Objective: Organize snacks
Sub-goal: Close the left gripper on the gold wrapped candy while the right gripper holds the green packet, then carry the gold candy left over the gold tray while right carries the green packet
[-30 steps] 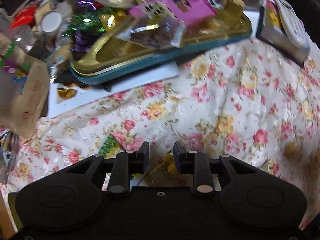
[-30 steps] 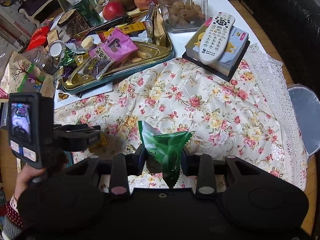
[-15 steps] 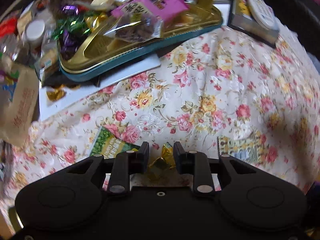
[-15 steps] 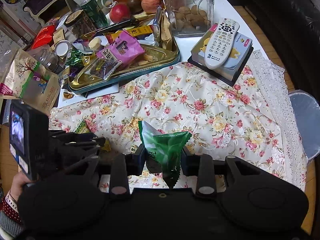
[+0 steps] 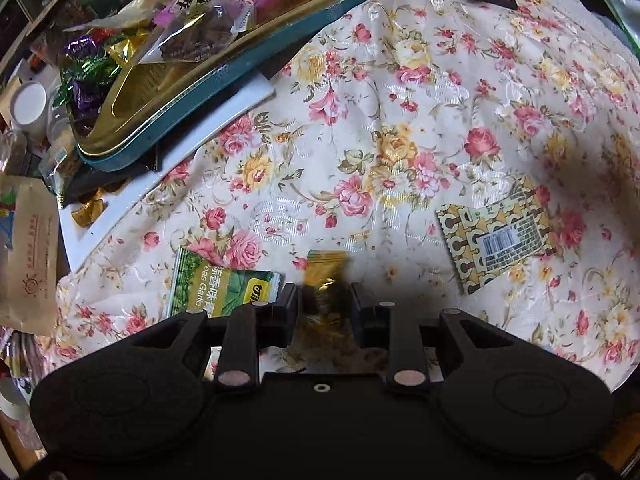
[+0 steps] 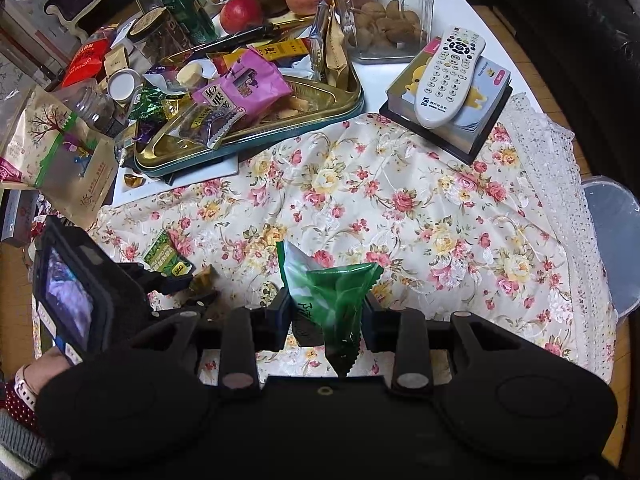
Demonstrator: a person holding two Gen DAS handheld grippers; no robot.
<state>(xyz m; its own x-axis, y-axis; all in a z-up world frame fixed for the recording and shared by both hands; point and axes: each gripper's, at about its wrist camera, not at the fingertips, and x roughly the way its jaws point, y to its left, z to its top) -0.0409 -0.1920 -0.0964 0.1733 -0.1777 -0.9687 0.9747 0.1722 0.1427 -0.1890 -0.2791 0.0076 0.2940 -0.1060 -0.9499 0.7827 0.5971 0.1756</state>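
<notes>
My left gripper (image 5: 324,300) is shut on a gold-wrapped candy (image 5: 325,276), held just above the floral cloth (image 5: 400,128). It also shows in the right wrist view (image 6: 192,284). My right gripper (image 6: 326,312) is shut on a green snack packet (image 6: 336,296), held above the cloth. A green garlic-peas packet (image 5: 216,288) lies on the cloth left of the left gripper. A yellow patterned packet (image 5: 496,236) lies to its right. A gold tin tray (image 6: 320,108) full of snacks stands at the back left.
A remote (image 6: 448,76) lies on a boxed book (image 6: 480,120) at the back right. A glass jar (image 6: 384,8), apples (image 6: 240,12), a can (image 6: 188,12) and a paper bag (image 6: 56,152) crowd the back and left. A loose gold candy (image 5: 88,212) lies by the tray.
The left gripper has drawn back and turned left with the gold candy, so both packets on the cloth have come into its view. The right gripper holds still with the green packet.
</notes>
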